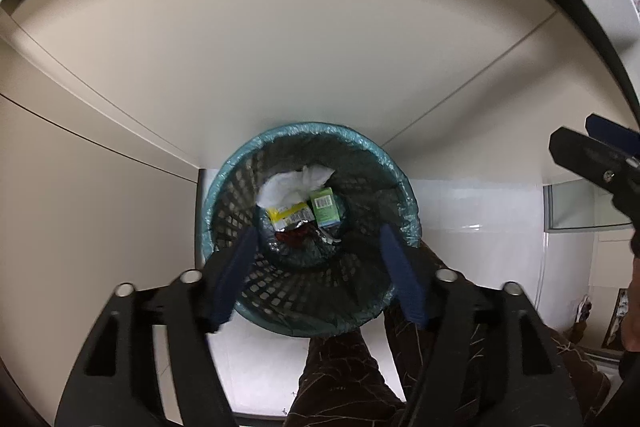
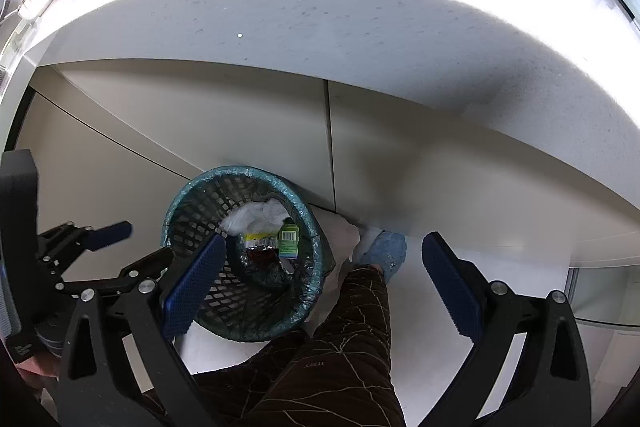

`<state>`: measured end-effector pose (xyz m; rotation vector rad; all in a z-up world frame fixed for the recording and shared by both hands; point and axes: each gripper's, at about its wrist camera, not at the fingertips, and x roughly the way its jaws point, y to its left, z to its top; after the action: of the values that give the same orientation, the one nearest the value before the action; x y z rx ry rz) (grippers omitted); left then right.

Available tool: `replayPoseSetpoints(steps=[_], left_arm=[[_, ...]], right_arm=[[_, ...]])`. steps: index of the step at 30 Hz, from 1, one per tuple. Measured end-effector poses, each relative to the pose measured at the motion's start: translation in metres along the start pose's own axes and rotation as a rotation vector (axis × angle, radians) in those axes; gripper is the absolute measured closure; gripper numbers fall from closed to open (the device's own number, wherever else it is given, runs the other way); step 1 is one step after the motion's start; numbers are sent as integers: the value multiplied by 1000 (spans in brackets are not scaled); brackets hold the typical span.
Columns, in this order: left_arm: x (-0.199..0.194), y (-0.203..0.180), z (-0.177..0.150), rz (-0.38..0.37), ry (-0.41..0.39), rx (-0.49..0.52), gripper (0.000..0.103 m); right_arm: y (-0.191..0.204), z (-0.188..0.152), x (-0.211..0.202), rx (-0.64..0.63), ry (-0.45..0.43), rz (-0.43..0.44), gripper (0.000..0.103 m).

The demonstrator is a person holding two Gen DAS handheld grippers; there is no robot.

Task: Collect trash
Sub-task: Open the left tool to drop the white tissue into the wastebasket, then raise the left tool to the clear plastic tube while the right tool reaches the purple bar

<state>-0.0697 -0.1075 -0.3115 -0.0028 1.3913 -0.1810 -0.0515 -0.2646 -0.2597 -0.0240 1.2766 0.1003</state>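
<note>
trash in the bin, both grippers empty

the waste bin [image 1: 308, 227] stands on the floor against the cabinet [image 2: 240, 131]. inside lie a white tissue [image 1: 296, 185], a yellow wrapper [image 1: 289, 215] and a green carton [image 1: 326, 211]. my left gripper [image 1: 320, 275] hangs above the bin, jaws apart, nothing between them. my right gripper [image 2: 320, 283] is spread wide, empty, beside my patterned trouser leg [image 2: 340, 347].

Beige cabinet doors [image 2: 240, 131] under a white countertop [image 2: 320, 27]

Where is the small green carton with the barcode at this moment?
The green carton lies at the bottom of the lined trash basket, right of the yellow wrapper and under the white crumpled paper; the right wrist view shows it too.
</note>
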Motion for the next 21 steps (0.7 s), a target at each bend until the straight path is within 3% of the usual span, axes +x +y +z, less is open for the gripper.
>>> replayPoseSetpoints(steps=[2, 8, 21], left_arm=[[-4, 2, 1, -4, -7, -9, 31], [-16, 7, 2, -9, -37, -36, 7], [-78, 19, 13, -6, -90, -97, 6]], right_arm=[[1, 0, -2, 0, -3, 3, 8], [0, 2, -9, 3, -13, 10, 8], [-8, 9, -52, 26, -48, 1, 8]])
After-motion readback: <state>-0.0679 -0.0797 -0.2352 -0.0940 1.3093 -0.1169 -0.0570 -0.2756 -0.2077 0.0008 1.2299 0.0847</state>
